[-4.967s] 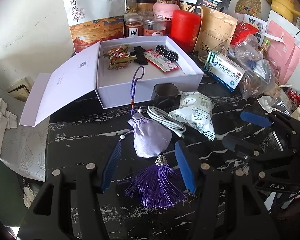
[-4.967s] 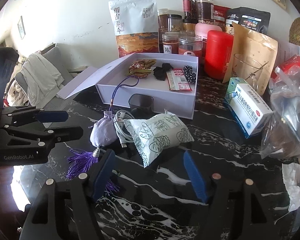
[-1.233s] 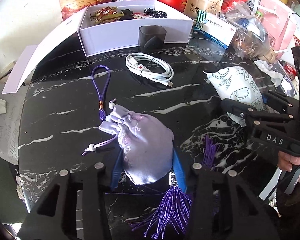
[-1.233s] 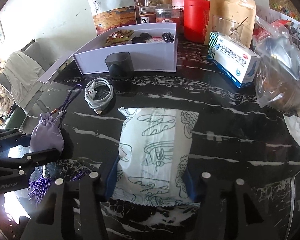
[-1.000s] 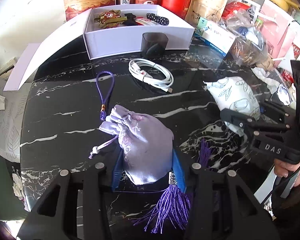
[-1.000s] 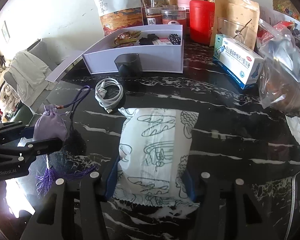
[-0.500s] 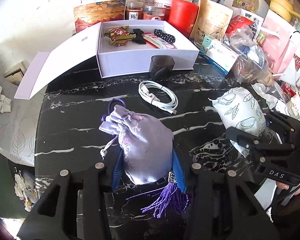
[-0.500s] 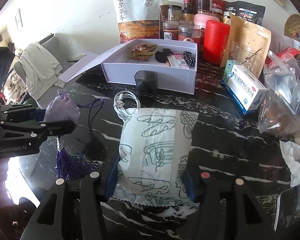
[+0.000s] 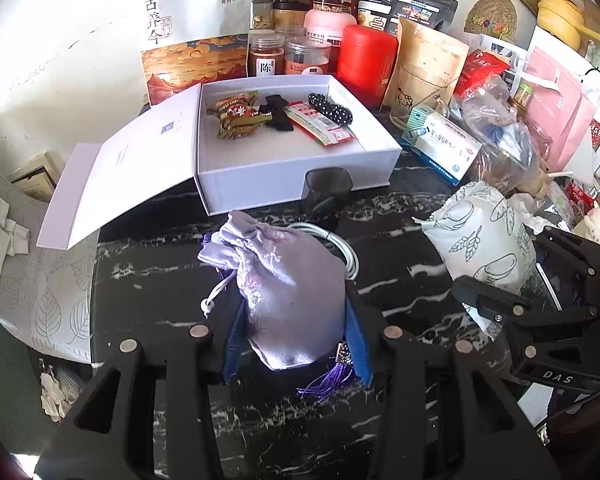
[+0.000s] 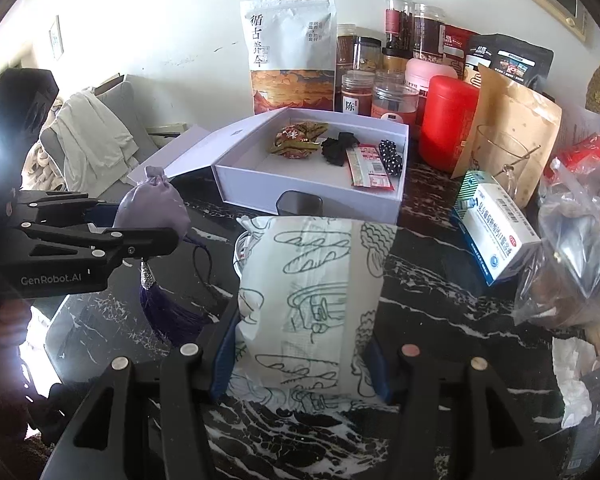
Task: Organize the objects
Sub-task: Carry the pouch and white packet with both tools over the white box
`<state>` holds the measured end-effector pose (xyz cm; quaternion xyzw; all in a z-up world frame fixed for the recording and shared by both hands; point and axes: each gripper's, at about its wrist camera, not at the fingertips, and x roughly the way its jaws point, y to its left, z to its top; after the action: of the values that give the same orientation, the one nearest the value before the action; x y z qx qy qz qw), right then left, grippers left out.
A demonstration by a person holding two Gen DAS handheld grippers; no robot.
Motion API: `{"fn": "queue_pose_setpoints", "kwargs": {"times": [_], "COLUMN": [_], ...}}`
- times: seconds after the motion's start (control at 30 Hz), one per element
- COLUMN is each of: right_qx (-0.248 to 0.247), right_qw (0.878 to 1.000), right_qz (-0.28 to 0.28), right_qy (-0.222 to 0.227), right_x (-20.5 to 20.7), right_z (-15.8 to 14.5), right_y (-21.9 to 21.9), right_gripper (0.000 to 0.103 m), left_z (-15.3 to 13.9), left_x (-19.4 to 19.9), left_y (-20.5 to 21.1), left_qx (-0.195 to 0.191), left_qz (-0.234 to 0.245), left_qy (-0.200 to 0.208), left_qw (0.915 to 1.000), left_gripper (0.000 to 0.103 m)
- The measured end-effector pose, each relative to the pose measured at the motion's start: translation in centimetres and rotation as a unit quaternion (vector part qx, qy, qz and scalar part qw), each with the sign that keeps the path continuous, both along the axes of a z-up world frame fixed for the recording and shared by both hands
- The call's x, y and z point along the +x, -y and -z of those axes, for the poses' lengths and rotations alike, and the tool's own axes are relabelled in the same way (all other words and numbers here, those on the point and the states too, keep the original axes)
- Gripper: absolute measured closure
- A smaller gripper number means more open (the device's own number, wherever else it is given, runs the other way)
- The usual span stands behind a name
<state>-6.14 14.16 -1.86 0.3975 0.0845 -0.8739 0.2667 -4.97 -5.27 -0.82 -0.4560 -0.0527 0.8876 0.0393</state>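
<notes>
**Pouch and packet held above the table, box waiting**

Table (image 9: 148, 344) of black marble fills the scene, crowded along its far edge with jars, bags and a red canister (image 9: 366, 62). Next in size is an open white box (image 9: 296, 168) near the back, its lid folded out to the left. Four small things already lie in it: a snack wrapper, a black bow, a red sachet and a dotted hair clip. Most of its floor is bare.

The right gripper (image 10: 300, 360) has its fingers clamped on a white printed packet (image 10: 312, 296), held up in front of the box. The left gripper (image 9: 296, 344) has its fingers clamped on a lilac satin pouch (image 9: 288, 292), whose purple tassel (image 10: 168, 312) hangs free beneath, clear of the table.

Smaller things remain on the table: a dark cup (image 9: 327, 192) touching the box front, and a coiled white cable (image 9: 346, 256), partly hidden behind the pouch.

The sorting looks partly done. Both held things appear bound for the box and are not yet in it; the cable and cup seem still to come.
</notes>
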Motion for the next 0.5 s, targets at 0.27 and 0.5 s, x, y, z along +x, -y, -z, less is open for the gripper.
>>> {"fn": "queue_pose_setpoints", "kwargs": {"times": [0.27, 0.5], "right_qx": [-0.014, -0.020], "right_qw": [1.000, 1.000], "right_qz": [-0.006, -0.005], "right_qy": [-0.003, -0.001], "right_x": [-2.9, -5.9], "right_z": [-0.8, -0.9], "right_y": [0.2, 0.1], "right_gripper": [0.048, 0.048], "left_z": [-1.2, -1.5], "left_x": [-3.5, -7.0], "left_y": [0.1, 0.4], "left_qx": [-0.009, -0.003], "left_qz": [0.007, 0.011], "left_qy": [-0.005, -0.009], "left_qw": [0.9999, 0.9999], "left_gripper": [0.062, 0.061]}}
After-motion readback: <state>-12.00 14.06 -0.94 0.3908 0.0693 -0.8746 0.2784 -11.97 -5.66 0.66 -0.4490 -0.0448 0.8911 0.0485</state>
